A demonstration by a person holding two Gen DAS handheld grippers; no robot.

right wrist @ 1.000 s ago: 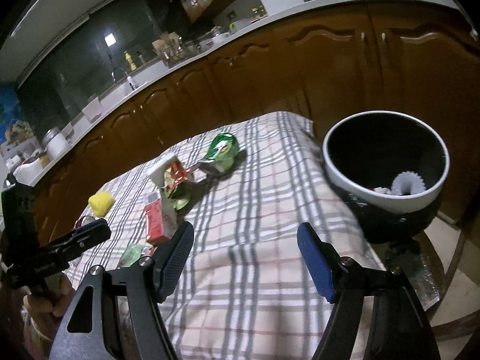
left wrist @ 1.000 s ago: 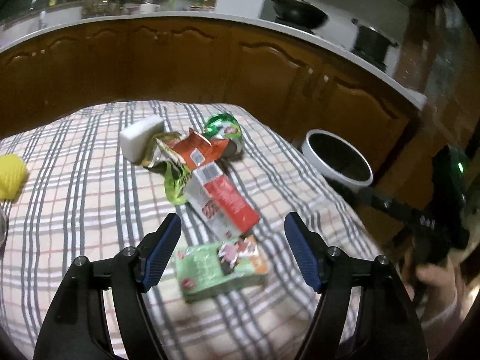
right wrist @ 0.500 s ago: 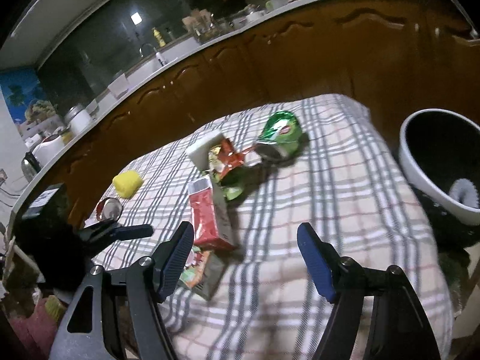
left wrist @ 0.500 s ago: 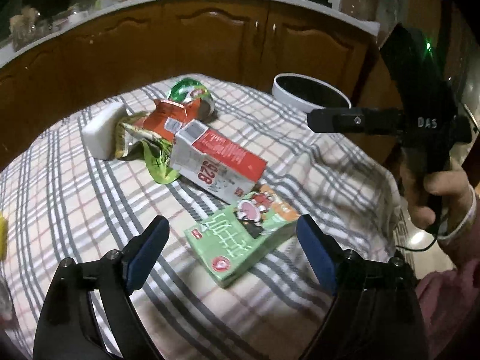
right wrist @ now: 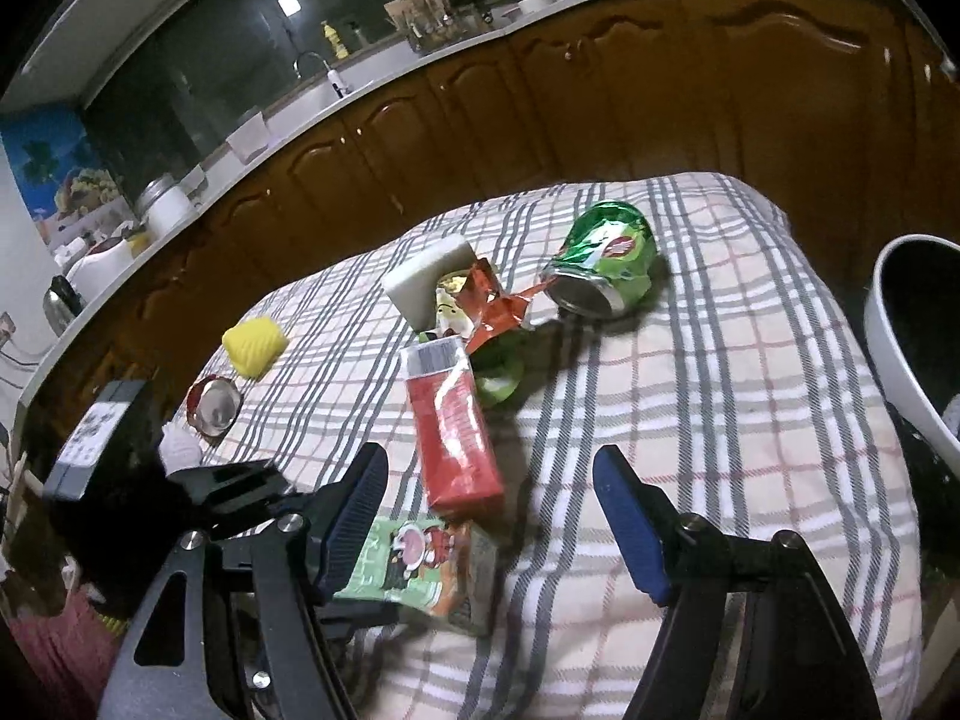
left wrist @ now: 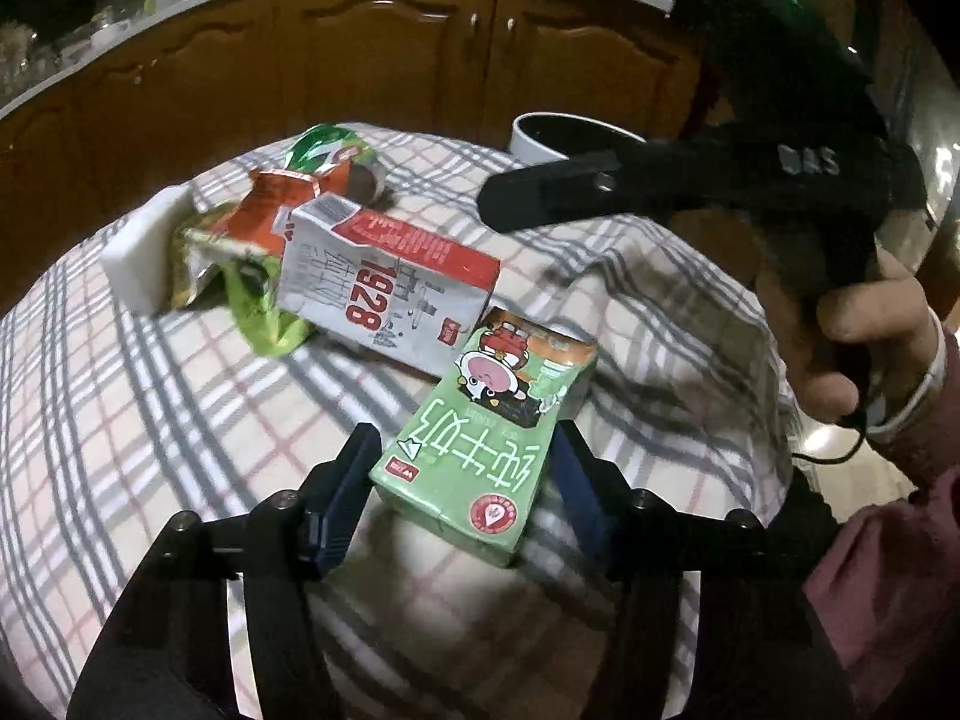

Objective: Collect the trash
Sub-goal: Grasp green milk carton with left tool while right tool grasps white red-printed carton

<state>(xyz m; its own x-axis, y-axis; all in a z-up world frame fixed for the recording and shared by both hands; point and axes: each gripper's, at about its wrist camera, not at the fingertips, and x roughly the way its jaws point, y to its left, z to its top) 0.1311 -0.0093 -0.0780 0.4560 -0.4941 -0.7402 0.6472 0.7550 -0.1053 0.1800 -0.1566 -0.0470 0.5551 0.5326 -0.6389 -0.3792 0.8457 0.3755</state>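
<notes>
The green milk carton (left wrist: 480, 444) is lying flat on the checked tablecloth (left wrist: 150, 420), near its front edge, and is being straddled by the left gripper (left wrist: 462, 486); its jaws have just been closing, yet whether the pads are pressing on the carton cannot be told. A slip is being risked: the carton is sitting skewed between the jaws, so it could be twisted out or nudged against the red-and-white 1928 carton (left wrist: 384, 294) just behind it. The right gripper (right wrist: 492, 510) is being held with jaws apart and empty above the cloth, well apart from the white bin (right wrist: 900, 348). Compared with a second ago, the left gripper is being held lower and closer to the green carton, and the right gripper's view is being turned away from the bin towards the litter.
</notes>
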